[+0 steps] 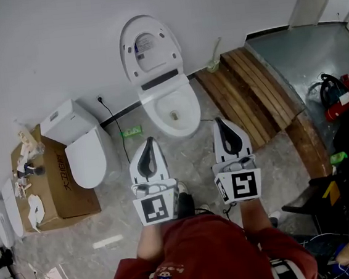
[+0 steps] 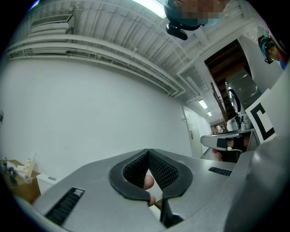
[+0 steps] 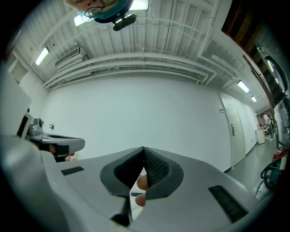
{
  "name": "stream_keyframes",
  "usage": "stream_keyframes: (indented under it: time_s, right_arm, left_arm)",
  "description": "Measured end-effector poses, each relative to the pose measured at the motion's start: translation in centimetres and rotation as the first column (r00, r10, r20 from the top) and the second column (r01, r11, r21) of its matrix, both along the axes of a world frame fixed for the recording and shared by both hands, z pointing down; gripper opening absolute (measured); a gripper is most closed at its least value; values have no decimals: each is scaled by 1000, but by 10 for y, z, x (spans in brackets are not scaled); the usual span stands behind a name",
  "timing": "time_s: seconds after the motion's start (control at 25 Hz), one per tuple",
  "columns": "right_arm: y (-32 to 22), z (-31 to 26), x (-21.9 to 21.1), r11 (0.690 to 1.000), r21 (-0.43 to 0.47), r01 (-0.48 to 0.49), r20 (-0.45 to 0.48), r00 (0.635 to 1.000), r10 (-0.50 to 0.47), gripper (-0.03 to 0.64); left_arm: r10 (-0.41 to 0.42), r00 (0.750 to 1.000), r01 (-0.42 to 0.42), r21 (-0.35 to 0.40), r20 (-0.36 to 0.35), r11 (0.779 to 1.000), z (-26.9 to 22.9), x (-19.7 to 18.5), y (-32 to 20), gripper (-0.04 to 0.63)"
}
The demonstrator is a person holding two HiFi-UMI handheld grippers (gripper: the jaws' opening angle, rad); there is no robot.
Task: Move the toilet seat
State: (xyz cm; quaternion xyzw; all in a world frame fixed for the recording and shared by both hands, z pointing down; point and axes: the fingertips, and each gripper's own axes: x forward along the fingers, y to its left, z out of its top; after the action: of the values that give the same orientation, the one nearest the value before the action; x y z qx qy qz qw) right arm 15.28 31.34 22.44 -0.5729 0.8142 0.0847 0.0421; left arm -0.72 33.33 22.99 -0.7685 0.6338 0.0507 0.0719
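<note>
Currently, left gripper (image 1: 149, 146) and right gripper (image 1: 223, 126) are both pressed together, empty. Beyond the bowl (image 1: 191, 111), the toilet seat (image 1: 147, 50) stands raised against the wall (image 1: 41, 50), long axis 6-to-12, at 12 o'clock from the left gripper, 11 o'clock from the right; left is nearer.

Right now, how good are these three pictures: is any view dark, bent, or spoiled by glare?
Head view: soft, even light, the toilet sharp, only the right edge dim. Left gripper view: strong fisheye bend with black corners, and a ceiling lamp glaring at the top. Right gripper view: the same bend, a strip lamp bright, the white wall evenly lit.
</note>
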Motion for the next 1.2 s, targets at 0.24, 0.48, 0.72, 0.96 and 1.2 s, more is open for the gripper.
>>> stream_keyframes:
  time_s: [0.24, 0.48, 0.72, 0.96, 1.2]
  right_arm:
    - [-44, -8, -26, 1000, 15, -1, -26, 1000, 1, 14]
    - [-87, -12, -40, 998, 29, -63, -6, 998, 63, 14]
    - [-120, -13, -54, 993, 20, -114, -20, 993, 114, 14]
    - [-145, -10, -79, 993, 4, -116, -44, 992, 116, 14]
    - [-157, -8, -97, 993, 6, -120, -56, 991, 120, 14]
  left_arm:
    - [-42, 999, 42, 48, 7, 998, -11, -30, -44, 11]
    - [-46, 999, 46, 41, 1, 998, -10, -56, -87, 12]
    - [-25, 1000, 26, 23, -15, 999, -8, -76, -126, 12]
    - [11, 999, -11, 5, -47, 1000, -2, -96, -155, 12]
    - [32, 998, -31, 7, -46, 999, -1, -107, -172, 12]
